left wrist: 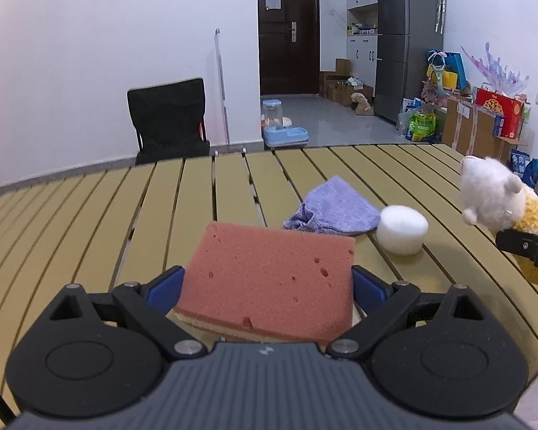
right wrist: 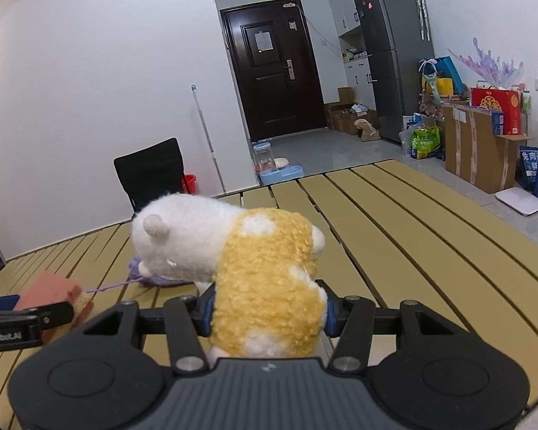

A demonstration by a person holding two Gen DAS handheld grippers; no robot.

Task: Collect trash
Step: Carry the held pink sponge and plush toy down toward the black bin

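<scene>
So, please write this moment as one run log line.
left gripper: holds pink sponge | right gripper: holds plush toy | purple cloth, white roll: on table

You can read part of a brand on the left gripper, at the right wrist view's left edge: "nRobot.AI". Other labels are illegible.

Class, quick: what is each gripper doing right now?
Left gripper: shut on the sponge.
Right gripper: shut on the plush toy.

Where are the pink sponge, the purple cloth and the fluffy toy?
pink sponge (left wrist: 269, 279), left wrist view, middle of its top face.
purple cloth (left wrist: 337, 208), left wrist view, its flat spread part.
fluffy toy (right wrist: 269, 286), right wrist view, its yellow body.
</scene>
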